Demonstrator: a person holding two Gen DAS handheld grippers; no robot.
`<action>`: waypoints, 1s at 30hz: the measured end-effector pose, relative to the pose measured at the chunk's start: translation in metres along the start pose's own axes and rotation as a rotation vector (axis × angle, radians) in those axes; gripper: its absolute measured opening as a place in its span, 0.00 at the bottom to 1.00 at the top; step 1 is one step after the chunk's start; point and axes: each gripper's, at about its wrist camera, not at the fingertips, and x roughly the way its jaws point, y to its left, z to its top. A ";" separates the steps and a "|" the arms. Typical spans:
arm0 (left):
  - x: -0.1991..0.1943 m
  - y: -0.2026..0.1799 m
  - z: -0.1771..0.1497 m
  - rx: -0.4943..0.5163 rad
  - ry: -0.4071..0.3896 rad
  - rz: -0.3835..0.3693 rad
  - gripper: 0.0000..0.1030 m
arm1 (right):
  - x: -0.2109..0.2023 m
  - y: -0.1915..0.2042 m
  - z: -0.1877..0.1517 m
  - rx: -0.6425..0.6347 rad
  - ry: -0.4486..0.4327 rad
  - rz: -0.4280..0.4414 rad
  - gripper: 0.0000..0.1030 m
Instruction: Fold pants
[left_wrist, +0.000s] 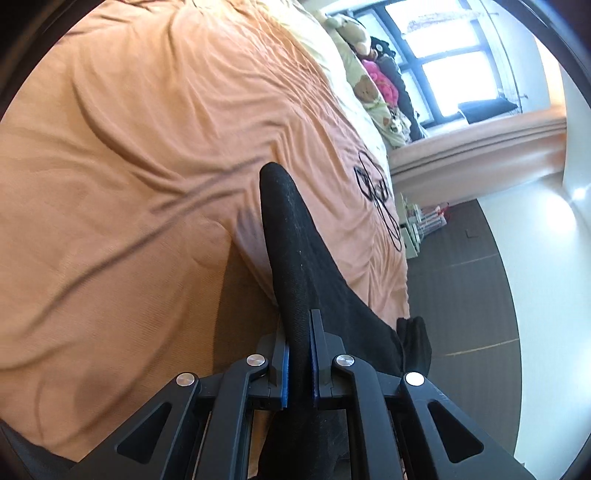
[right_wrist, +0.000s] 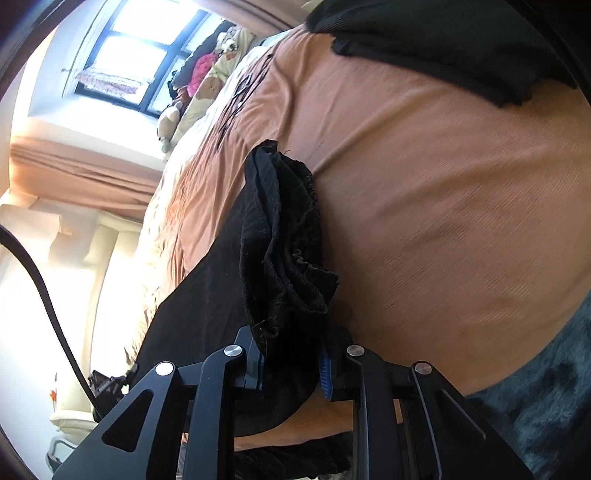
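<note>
The black pants hang pinched between the blue pads of my left gripper, a folded ridge standing up past the fingers above the orange bed cover. My right gripper is shut on a bunched, gathered edge of the same black pants, likely the waistband, with cloth spreading down to the left. Both grippers hold the pants lifted over the bed. The rest of the garment is hidden below the grippers.
An orange bed cover with a black drawn pattern fills both views. Pillows and soft toys lie by the window. Another black garment lies at the top of the right view. A dark fuzzy cloth lies lower right. Dark floor is beside the bed.
</note>
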 end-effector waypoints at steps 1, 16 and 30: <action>-0.006 0.004 0.004 -0.002 -0.009 0.003 0.08 | 0.004 0.004 -0.003 -0.001 0.004 0.006 0.18; -0.072 0.057 0.042 -0.027 -0.066 0.063 0.08 | 0.067 0.040 -0.021 -0.004 0.092 0.089 0.18; -0.078 0.106 0.058 -0.057 -0.050 0.121 0.10 | 0.097 0.036 -0.014 -0.062 0.133 0.071 0.18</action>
